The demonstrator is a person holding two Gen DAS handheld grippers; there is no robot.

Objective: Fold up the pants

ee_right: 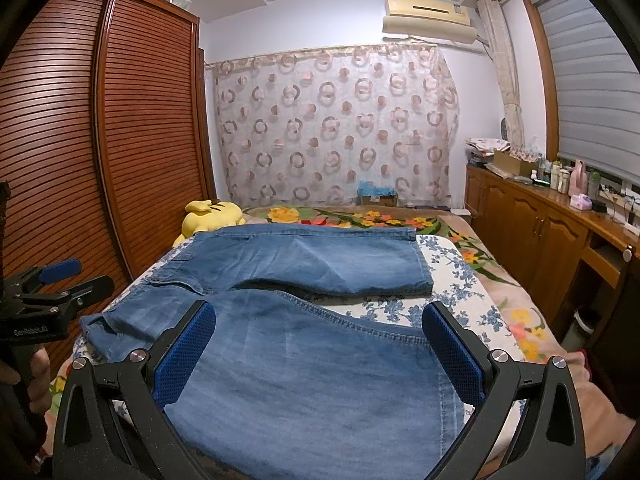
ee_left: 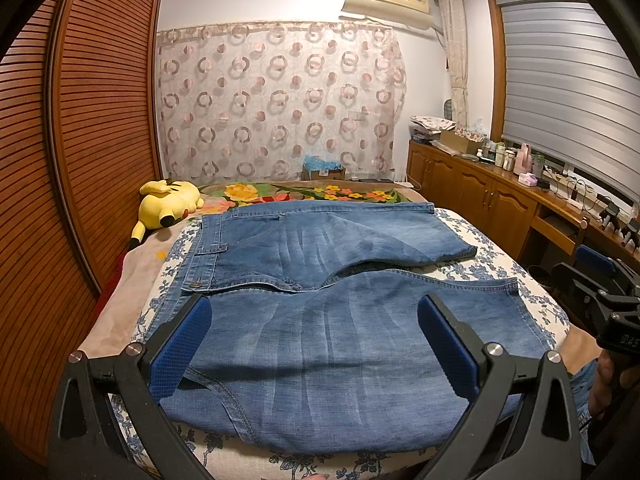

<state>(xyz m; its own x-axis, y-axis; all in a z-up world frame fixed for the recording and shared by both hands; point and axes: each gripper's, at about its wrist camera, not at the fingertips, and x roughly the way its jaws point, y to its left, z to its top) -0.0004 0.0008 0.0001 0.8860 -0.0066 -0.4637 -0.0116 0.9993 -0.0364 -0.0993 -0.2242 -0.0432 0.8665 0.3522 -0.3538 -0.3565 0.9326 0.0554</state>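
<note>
Two grippers hovering over the near edge of the bed (ee_left: pixel 472 236), both spread wide, gripping nothing. Pair of blue denim pants (ee_left: pixel 320 264) lying flat on the floral sheet, waistband toward the bed's left edge, legs running toward the right edge with a gap between them. Left gripper (ee_left: pixel 314 344) framing the near leg close to the waist end, blue pads either side. Right gripper (ee_right: pixel 320 354) framing the same near leg further toward the hem. Yellow plush toy (ee_left: pixel 168 204) resting at the far left corner, apart from the pants.
</note>
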